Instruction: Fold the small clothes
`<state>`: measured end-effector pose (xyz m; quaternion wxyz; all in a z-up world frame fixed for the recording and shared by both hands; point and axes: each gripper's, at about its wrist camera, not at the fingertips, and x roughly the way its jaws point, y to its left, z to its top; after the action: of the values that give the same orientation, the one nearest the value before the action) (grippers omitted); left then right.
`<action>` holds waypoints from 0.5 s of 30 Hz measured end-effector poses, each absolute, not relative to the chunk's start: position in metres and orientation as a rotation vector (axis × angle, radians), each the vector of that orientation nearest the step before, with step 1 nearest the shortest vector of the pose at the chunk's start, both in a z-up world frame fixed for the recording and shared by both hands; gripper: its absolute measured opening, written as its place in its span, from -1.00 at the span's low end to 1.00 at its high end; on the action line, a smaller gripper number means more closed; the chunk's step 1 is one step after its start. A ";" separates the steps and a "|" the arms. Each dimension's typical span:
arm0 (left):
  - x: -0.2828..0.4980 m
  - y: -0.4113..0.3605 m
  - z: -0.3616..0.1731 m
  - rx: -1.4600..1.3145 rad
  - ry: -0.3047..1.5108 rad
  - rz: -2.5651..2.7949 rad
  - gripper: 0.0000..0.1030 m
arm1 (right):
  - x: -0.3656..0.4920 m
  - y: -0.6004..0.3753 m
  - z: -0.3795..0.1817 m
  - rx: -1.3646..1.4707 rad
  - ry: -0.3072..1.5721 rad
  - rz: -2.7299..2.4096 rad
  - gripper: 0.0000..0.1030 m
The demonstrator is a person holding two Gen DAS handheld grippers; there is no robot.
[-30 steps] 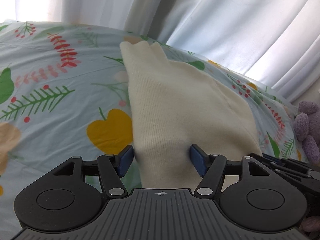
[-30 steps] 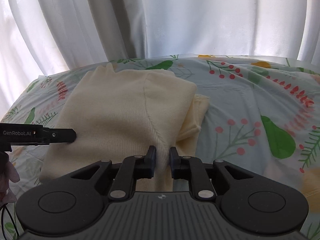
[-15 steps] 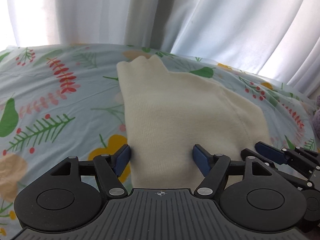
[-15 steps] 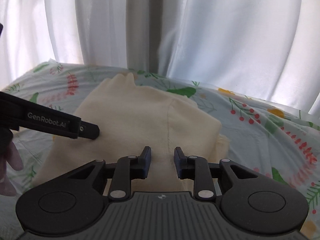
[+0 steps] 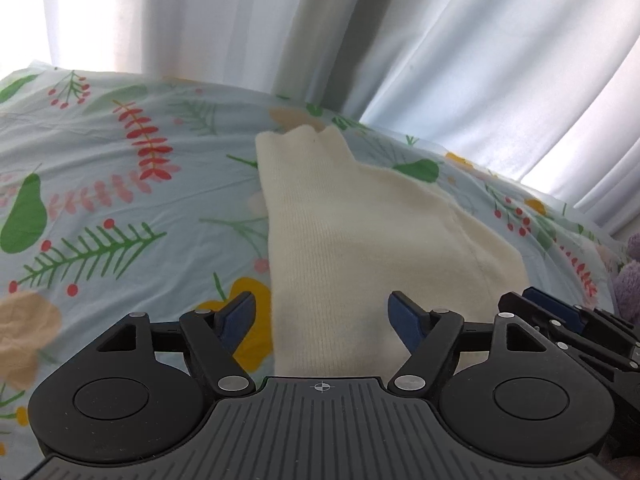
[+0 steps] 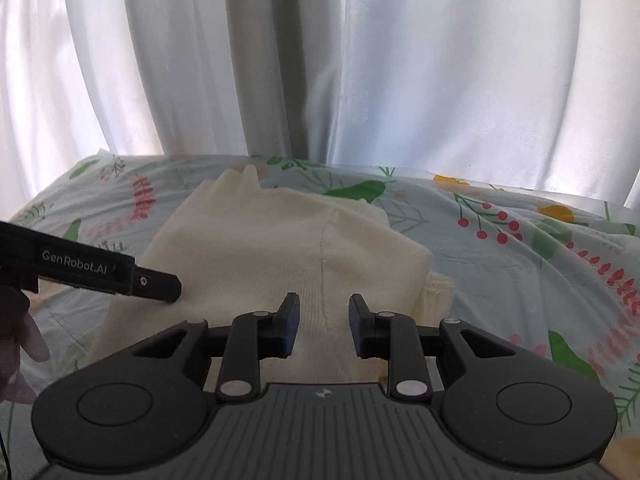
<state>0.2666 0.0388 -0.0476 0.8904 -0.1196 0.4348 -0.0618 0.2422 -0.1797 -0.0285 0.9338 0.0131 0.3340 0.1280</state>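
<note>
Left tongs (image 5: 322, 314) hovering released over the near end of the cream knit garment (image 5: 360, 240), blue pads (image 5: 404, 316) standing wide, clear of the cloth. Right tongs (image 6: 323, 320) opening, pads set apart above the knit along its seam, gripping nothing. Garment lying folded and flat on the bed sheet (image 5: 120, 208), floral print of leaves, berries and fruit. Long axis running away from both tongs toward the white curtain (image 6: 360, 60), narrowing to a notched far end pointing at the curtain. Second cream layer (image 6: 438, 292) peeking out beside the garment's right edge. Purple plush toy (image 5: 630, 280) sitting at the far right edge of the left view.
</note>
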 end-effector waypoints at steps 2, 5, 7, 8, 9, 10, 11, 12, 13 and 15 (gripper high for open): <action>0.275 0.037 -0.047 -0.253 0.890 -0.104 0.53 | 0.255 -0.173 -0.024 0.014 0.668 0.248 -0.45; 0.295 0.031 -0.059 -0.258 0.901 -0.085 0.53 | 0.277 -0.162 -0.029 -0.007 0.661 0.232 -0.44; 0.304 0.028 -0.069 -0.283 0.909 -0.077 0.55 | 0.292 -0.158 -0.038 -0.017 0.689 0.220 -0.44; 0.307 0.027 -0.072 -0.286 0.896 -0.061 0.56 | 0.298 -0.156 -0.044 -0.032 0.699 0.214 -0.44; 0.309 0.025 -0.074 -0.282 0.879 -0.051 0.57 | 0.302 -0.155 -0.050 -0.049 0.698 0.200 -0.44; 0.311 0.023 -0.076 -0.269 0.863 -0.050 0.60 | 0.304 -0.155 -0.054 -0.060 0.693 0.194 -0.42; 0.313 0.021 -0.078 -0.252 0.852 -0.043 0.61 | 0.305 -0.157 -0.057 -0.061 0.684 0.187 -0.39; 0.315 0.019 -0.081 -0.236 0.837 -0.035 0.61 | 0.306 -0.159 -0.059 -0.052 0.678 0.179 -0.33; 0.317 0.018 -0.084 -0.225 0.832 -0.027 0.62 | 0.307 -0.161 -0.062 -0.040 0.673 0.168 -0.27; 0.321 0.018 -0.090 -0.233 0.838 -0.021 0.65 | 0.311 -0.170 -0.069 -0.001 0.677 0.130 -0.16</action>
<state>0.3214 0.0178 -0.0898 0.9068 -0.1126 0.4060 -0.0103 0.3111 -0.1702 -0.0688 0.9411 -0.0006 0.3321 0.0638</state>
